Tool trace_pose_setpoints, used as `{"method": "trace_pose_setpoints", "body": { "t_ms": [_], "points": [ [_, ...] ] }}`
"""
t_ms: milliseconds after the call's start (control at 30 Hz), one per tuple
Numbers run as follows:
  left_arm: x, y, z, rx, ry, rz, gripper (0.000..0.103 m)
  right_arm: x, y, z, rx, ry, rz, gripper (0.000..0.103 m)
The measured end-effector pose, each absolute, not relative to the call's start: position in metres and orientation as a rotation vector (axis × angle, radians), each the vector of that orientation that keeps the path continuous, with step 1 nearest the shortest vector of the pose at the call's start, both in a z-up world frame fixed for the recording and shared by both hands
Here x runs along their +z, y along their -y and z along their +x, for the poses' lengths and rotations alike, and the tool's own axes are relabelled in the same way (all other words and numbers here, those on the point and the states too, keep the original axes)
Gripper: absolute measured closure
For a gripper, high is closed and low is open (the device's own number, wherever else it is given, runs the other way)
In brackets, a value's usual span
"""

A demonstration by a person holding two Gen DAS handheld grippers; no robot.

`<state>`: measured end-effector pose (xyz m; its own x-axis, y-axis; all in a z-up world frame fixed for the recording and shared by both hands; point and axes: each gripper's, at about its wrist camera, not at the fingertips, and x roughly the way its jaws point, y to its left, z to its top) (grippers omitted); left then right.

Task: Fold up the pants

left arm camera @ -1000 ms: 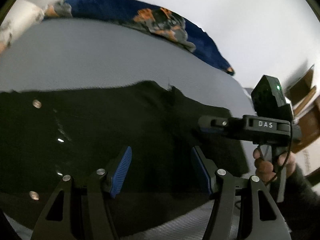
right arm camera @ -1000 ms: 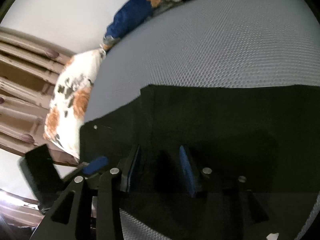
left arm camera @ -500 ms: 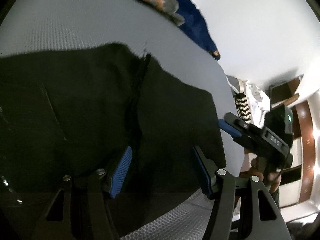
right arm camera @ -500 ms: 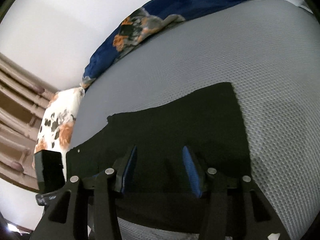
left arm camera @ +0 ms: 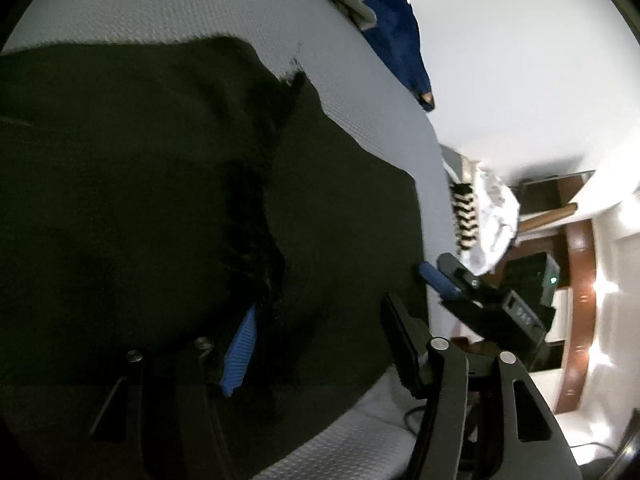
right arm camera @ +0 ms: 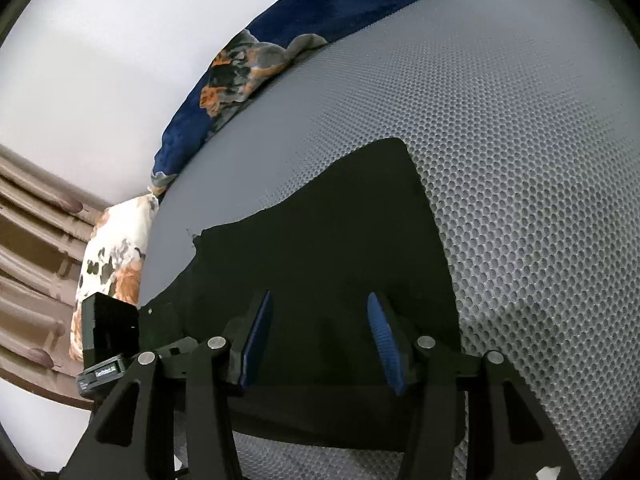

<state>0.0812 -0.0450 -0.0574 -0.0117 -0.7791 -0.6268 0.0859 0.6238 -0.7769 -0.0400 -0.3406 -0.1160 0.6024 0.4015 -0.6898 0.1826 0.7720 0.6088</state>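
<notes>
Black pants (left arm camera: 160, 200) lie spread on the grey mesh bed cover (left arm camera: 160, 8), with a rumpled seam ridge (left arm camera: 260, 248) running toward my left gripper (left arm camera: 320, 340). Its jaws are closing, low over the cloth just right of that ridge; the pads are not pressing on anything. My right gripper (left arm camera: 436, 280) reaches in at the pants' right edge. In the right wrist view the pants (right arm camera: 320, 248) end in a straight hem edge (right arm camera: 432, 220). The right gripper (right arm camera: 320, 336) hangs open over the cloth near that edge.
A dark blue floral blanket (right arm camera: 248, 72) lies bunched along the far side of the bed, by the white wall. A floral pillow (right arm camera: 116, 248) and a wooden headboard (right arm camera: 32, 260) stand at the left. Heaped clothes (left arm camera: 480, 216) and wooden furniture (left arm camera: 580, 280) lie past the bed's right edge.
Both views have swung along the pants toward the hem end. In the left view the right gripper has gone from above the cloth to its right edge. Both sets of jaws stay apart.
</notes>
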Motion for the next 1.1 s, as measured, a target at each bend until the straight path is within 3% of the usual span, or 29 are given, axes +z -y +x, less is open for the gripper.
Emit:
{"method": "trace_pose_setpoints", "body": {
  "t_ms": [67,167,200,300,567,867,967,1033,1100],
  "points": [
    [-0.059,0.049,0.082,-0.763,-1.423,-0.635,0.051,-0.116,0.34,-0.041,0.142,-0.934,0.697,0.053],
    [-0.063,0.052,0.082,-0.749,-1.434,-0.641,0.077,-0.118,0.34,-0.043,0.14,-0.933,0.696,0.052],
    [-0.064,0.052,0.081,-0.737,-1.435,-0.632,0.09,-0.118,0.34,-0.043,0.14,-0.934,0.696,0.052],
    [-0.061,0.052,0.079,-0.677,-1.422,-0.57,0.095,-0.118,0.338,-0.042,0.131,-0.938,0.686,0.052],
    [-0.035,0.043,0.058,-0.675,-1.359,-0.485,0.097,-0.113,0.33,-0.041,0.113,-0.939,0.62,0.052],
    [-0.047,0.051,0.056,-0.629,-1.373,-0.307,0.093,-0.13,0.321,-0.035,0.076,-1.005,0.567,0.054],
    [-0.04,0.054,0.053,-0.618,-1.348,-0.227,0.085,-0.129,0.319,-0.034,0.072,-1.01,0.547,0.053],
    [-0.034,0.056,0.052,-0.599,-1.318,-0.163,0.071,-0.128,0.317,-0.032,0.07,-1.01,0.535,0.053],
    [-0.023,0.054,0.05,-0.567,-1.252,-0.112,0.066,-0.125,0.313,-0.028,0.065,-1.002,0.516,0.053]
  ]
}}
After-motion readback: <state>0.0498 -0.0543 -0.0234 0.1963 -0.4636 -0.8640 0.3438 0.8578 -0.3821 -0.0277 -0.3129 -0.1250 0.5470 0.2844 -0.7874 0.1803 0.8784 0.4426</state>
